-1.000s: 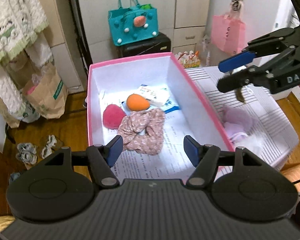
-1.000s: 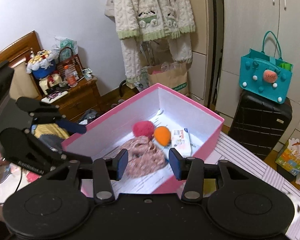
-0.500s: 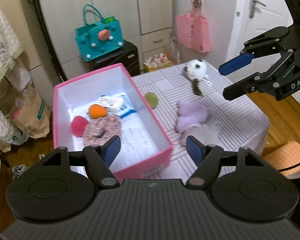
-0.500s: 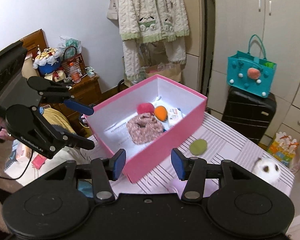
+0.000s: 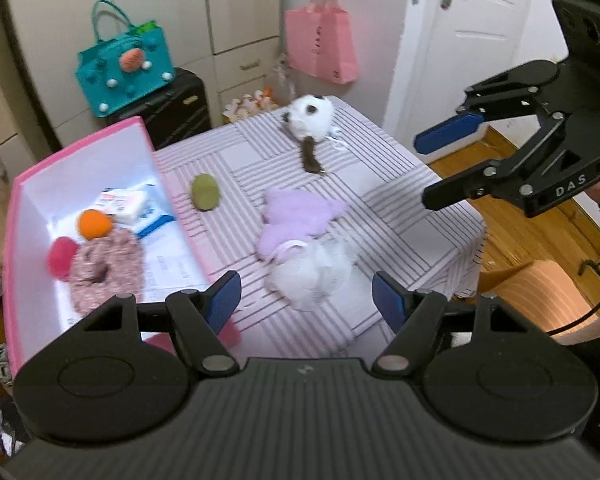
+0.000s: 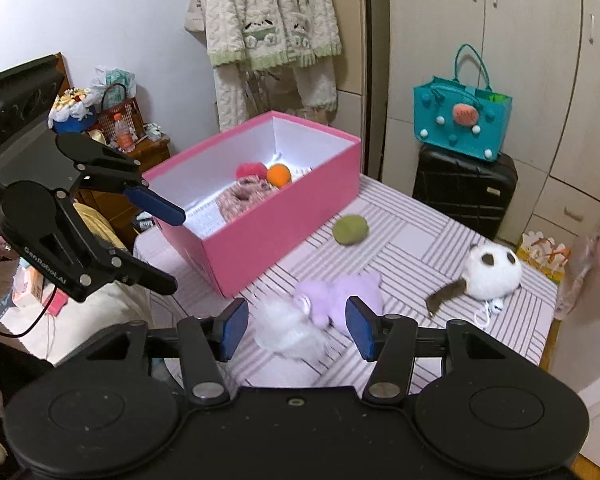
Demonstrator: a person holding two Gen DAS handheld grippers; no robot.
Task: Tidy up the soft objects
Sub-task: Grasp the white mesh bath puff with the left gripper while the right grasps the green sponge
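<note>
Left wrist view: left gripper [image 5: 306, 300] hanging over the striped tablecloth [image 5: 400, 200], jaws spread wide, nothing between the pads, white fluffy puff [image 5: 316, 272] lying just past the fingertips. Touching that puff on its far side, a lilac plush [image 5: 296, 220]. Further back, a green pad [image 5: 206, 192] beside the pink box [image 5: 10, 240], and a white round plush [image 5: 312, 116] with a brown tail near the far table edge. Inside the box: orange ball [image 5: 94, 224], red pompom [image 5: 62, 256], pink speckled scrunchie [image 5: 106, 272], a white packet [image 5: 124, 204] on printed paper. Right gripper [image 5: 440, 168] up at the right, above the table's corner, blue pads apart and empty.

Right wrist view: right gripper [image 6: 296, 326] with jaws just widened, roughly half open, holding nothing; puff and lilac plush framed between the fingers but lying on the cloth below, possibly overlapping, blur making that hard to call. Left gripper [image 6: 168, 244] at the left, near the box's near corner.
</note>
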